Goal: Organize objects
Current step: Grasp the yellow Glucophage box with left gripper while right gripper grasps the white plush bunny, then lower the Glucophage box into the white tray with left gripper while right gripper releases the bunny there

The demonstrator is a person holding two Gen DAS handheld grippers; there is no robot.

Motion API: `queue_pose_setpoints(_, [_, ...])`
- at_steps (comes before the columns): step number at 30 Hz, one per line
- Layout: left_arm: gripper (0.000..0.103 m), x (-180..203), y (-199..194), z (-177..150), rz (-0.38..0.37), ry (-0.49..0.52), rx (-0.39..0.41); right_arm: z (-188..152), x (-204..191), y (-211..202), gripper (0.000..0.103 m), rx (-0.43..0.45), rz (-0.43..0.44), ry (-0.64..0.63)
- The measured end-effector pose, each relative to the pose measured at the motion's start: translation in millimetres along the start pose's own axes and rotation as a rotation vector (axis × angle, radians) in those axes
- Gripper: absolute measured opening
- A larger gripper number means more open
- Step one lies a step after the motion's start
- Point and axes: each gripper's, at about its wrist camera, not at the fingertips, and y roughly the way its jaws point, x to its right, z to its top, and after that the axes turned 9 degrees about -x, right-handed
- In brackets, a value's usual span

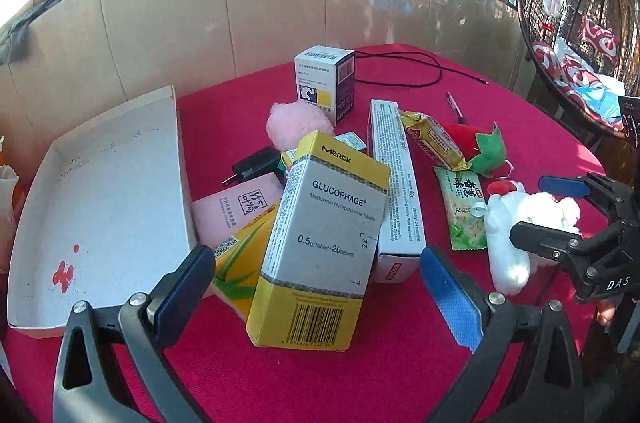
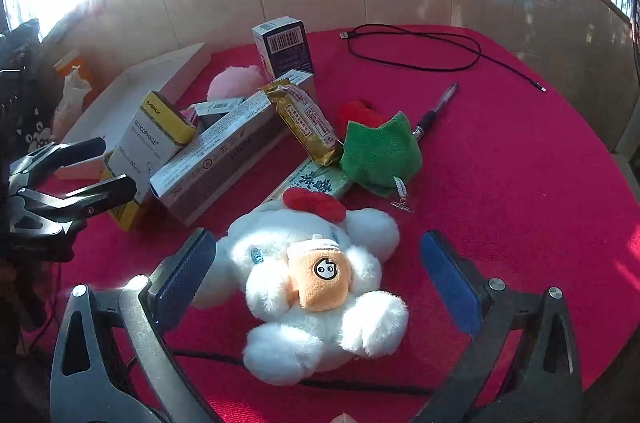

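A yellow and grey Glucophage box (image 1: pixel 320 243) leans on the pile, its lower end between the fingers of my left gripper (image 1: pixel 318 293), which stands open and apart from it. The white plush toy (image 2: pixel 280 243) with a red bow lies on the red cloth inside my open right gripper (image 2: pixel 318 279), with neither finger touching it. In the left wrist view the right gripper (image 1: pixel 548 213) straddles that white plush toy (image 1: pixel 508 263). The left gripper (image 2: pixel 100 169) shows at the left edge of the right wrist view, beside the Glucophage box (image 2: pixel 140 143).
A white cardboard tray (image 1: pixel 112 183) sits left of the pile. The pile holds a long white box (image 1: pixel 396 191), an upright dark box (image 1: pixel 324 83), a pink plush ball (image 1: pixel 298 123), a strawberry plush (image 2: pixel 380 147), snack packets (image 1: pixel 436 139), a pen (image 2: pixel 432 111) and a black cable (image 2: pixel 420 59). A cardboard wall (image 1: pixel 240 3) stands behind.
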Motion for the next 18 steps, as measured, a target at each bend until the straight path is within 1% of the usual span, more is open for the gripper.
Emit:
queue_pose_setpoints(3, [0.102,5.2,9.7,1.0,0.040,0.025,-0.014,0.7,1.4,11.5,0.103,-0.035,0.006,0.005])
queue_pose_setpoints(4, [0.098,6.1,11.7,1.5,0.040,0.032,-0.017,2.1,0.3,13.4,0.103,-0.043,0.008,0.005])
queue_pose_setpoints(5, [0.092,6.7,13.7,1.9,0.038,0.038,-0.023,2.6,-0.7,15.3,0.103,-0.049,0.008,0.002])
queue_pose_setpoints(6, [0.090,7.6,15.3,1.6,0.046,0.045,-0.029,3.2,-2.5,17.1,0.101,-0.054,0.008,-0.004])
queue_pose_setpoints(7, [0.082,8.4,16.0,0.5,0.055,0.056,-0.029,3.3,-3.3,18.4,0.095,-0.058,0.012,-0.009])
queue_pose_setpoints(8, [0.063,9.2,16.1,-1.3,0.055,0.068,-0.029,3.0,-4.2,19.8,0.091,-0.061,0.024,-0.015])
queue_pose_setpoints(9, [0.060,10.0,16.6,-3.1,0.056,0.077,-0.034,2.1,-4.3,20.0,0.088,-0.064,0.036,-0.018])
queue_pose_setpoints(10, [0.059,10.1,16.3,-5.2,0.051,0.078,-0.034,2.2,-4.7,20.5,0.087,-0.062,0.039,-0.021])
queue_pose_setpoints(13, [0.059,11.3,12.7,-13.0,0.004,0.075,-0.040,1.2,-2.2,19.4,0.082,-0.061,0.060,-0.020])
queue_pose_setpoints(14, [0.059,13.1,11.4,-16.2,-0.001,0.081,-0.040,0.6,-1.1,19.3,0.081,-0.062,0.069,-0.016])
queue_pose_setpoints(16, [0.059,17.4,10.1,-23.7,0.013,0.090,-0.044,-1.0,0.3,18.5,0.074,-0.063,0.086,-0.010])
queue_pose_setpoints(17, [0.059,18.0,9.1,-26.3,0.015,0.086,-0.044,-1.8,0.8,17.6,0.070,-0.061,0.094,-0.006])
queue_pose_setpoints(18, [0.059,17.3,7.7,-28.4,0.007,0.075,-0.044,-2.5,1.3,16.4,0.053,-0.057,0.112,-0.001])
